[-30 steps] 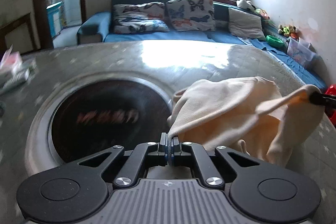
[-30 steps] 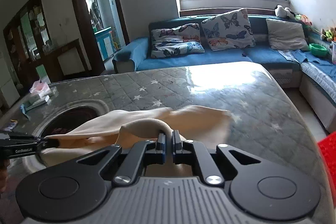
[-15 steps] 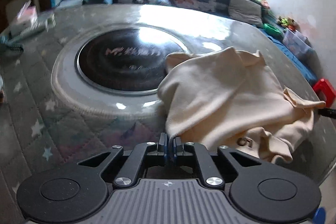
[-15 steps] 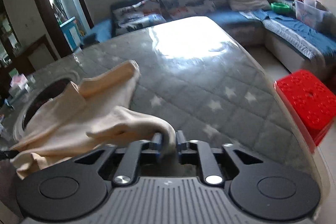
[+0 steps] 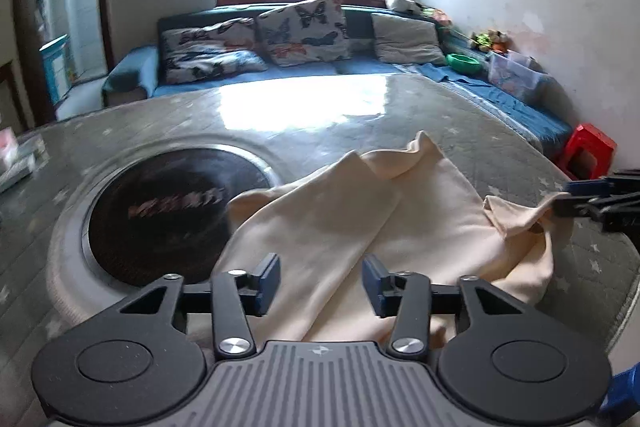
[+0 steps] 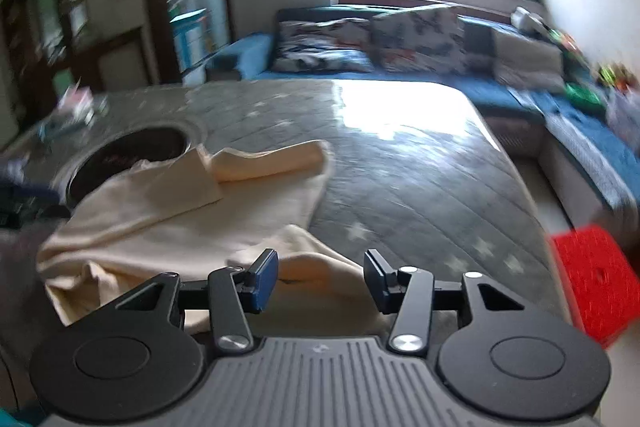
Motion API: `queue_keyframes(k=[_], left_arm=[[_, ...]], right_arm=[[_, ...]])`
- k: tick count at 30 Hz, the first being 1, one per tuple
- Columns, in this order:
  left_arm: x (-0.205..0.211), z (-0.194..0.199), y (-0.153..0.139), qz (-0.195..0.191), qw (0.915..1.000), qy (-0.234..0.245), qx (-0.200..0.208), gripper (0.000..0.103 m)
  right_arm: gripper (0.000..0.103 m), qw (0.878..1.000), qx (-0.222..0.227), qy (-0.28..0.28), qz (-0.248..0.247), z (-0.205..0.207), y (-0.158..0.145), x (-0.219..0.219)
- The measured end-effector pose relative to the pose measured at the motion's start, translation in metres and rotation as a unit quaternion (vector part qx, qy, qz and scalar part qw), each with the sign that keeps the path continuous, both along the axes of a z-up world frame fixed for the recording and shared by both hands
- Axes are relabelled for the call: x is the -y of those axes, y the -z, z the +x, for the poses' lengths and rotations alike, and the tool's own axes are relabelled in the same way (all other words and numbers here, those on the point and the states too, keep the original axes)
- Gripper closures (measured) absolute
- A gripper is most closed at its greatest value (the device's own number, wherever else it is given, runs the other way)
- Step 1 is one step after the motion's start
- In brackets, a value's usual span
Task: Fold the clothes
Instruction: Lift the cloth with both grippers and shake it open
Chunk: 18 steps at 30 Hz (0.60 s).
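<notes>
Opening left tongs (image 5: 320, 281), right tongs (image 6: 320, 277) over cream garment (image 5: 420, 227).

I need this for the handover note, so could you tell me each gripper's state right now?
Left gripper: jaws opening, pads clear of the cream garment lying between them.
Right gripper: jaws opening, nothing gripped.

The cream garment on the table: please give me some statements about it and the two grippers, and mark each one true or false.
1. The cream garment lies on the quilted table. True.
2. The left gripper is clamped on the cloth. False: its jaws are opening, pads clear of the cloth under them.
3. The right gripper has its jaws apart. True, and opening.
4. The garment covers the whole dark round plate. False: at most its edge.
5. The red stool stands on the table. False: beside it.
</notes>
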<state>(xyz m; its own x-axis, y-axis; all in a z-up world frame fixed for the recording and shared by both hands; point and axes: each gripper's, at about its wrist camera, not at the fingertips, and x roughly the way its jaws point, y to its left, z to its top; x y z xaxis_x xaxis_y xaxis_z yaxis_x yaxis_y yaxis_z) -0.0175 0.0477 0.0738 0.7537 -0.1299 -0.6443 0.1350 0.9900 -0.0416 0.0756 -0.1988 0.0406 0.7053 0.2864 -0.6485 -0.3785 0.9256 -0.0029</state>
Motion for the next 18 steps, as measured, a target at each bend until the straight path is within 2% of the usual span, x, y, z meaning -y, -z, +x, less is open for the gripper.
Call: queue_keyframes(k=[6,11,13,15,17,18], left_arm=[[0.017,0.041,0.026,0.028,0.9992,0.025,-0.011,0.059],[0.024,0.059,0.049,0.04,0.998,0.038,-0.031,0.059],[0.026,0.061,0.055,0.051,0.9974,0.041,-0.032,0.063],[0.025,0.06,0.057,0.062,0.9968,0.046,-0.02,0.07],[0.023,0.061,0.056,0.061,0.997,0.046,-0.016,0.084],[0.02,0.061,0.055,0.058,0.9973,0.044,-0.014,0.094]], right_arm=[[0.055,0.994,-0.001,-0.073,-0.076,0.011,0.02,-0.043],[0.067,0.992,-0.003,-0.076,-0.105,0.013,0.03,-0.048],[0.083,0.993,-0.001,-0.062,-0.101,0.014,0.029,-0.043],[0.09,0.994,0.004,-0.042,-0.101,0.015,0.026,-0.035],[0.095,0.995,0.011,-0.011,-0.104,0.018,0.022,-0.02],[0.097,0.994,0.016,0.003,-0.106,0.019,0.021,-0.015]])
